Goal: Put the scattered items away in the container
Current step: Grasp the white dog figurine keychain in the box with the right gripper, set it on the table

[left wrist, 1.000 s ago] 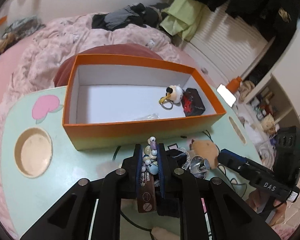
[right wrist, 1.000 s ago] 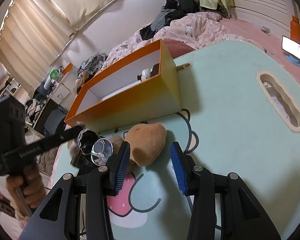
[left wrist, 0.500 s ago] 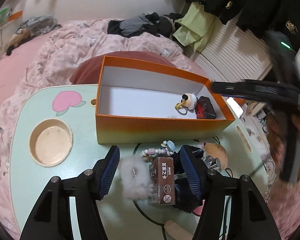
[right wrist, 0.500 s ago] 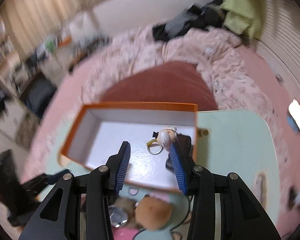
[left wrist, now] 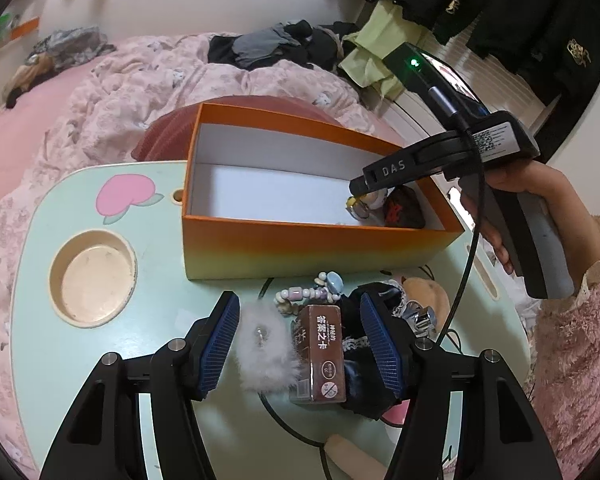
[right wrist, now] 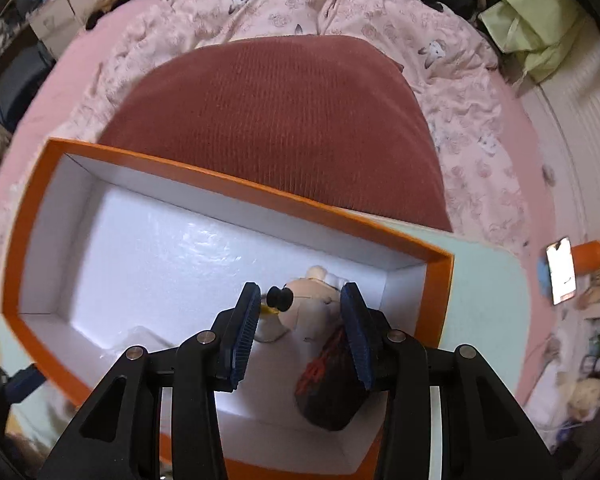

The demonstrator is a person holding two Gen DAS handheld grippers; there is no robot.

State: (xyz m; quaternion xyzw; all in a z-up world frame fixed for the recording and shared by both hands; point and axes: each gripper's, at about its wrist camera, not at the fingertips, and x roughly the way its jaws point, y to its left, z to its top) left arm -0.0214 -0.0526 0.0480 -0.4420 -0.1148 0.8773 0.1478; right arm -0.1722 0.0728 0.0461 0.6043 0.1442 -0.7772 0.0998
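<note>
1. The left gripper (left wrist: 300, 338) hangs over the clutter on the mint-green table (left wrist: 40, 280), jaws parted with nothing pinched. A white fluffy puff (left wrist: 262, 346) and a brown card box (left wrist: 320, 354) lie side by side between the pads, so closing now could catch both or squeeze one out sideways.
2. A beaded bracelet (left wrist: 312, 290) sits just beyond the card box, close to the orange box (left wrist: 300, 248). A sweeping grab could drag it along or push it against the wall.
3. The right gripper (right wrist: 300, 330) points steeply down into the orange box, jaws part-open and empty. A small cream figure keychain (right wrist: 308, 308) lies between the pads; whether they touch it is hard to tell. Closing here would lift out something already tidied.
4. A dark pouch (right wrist: 332, 392) lies touching that keychain, under the right pad, and could be nudged or snagged.
5. A black cable (left wrist: 460, 280) trails over the clutter and could catch on the items.
</note>
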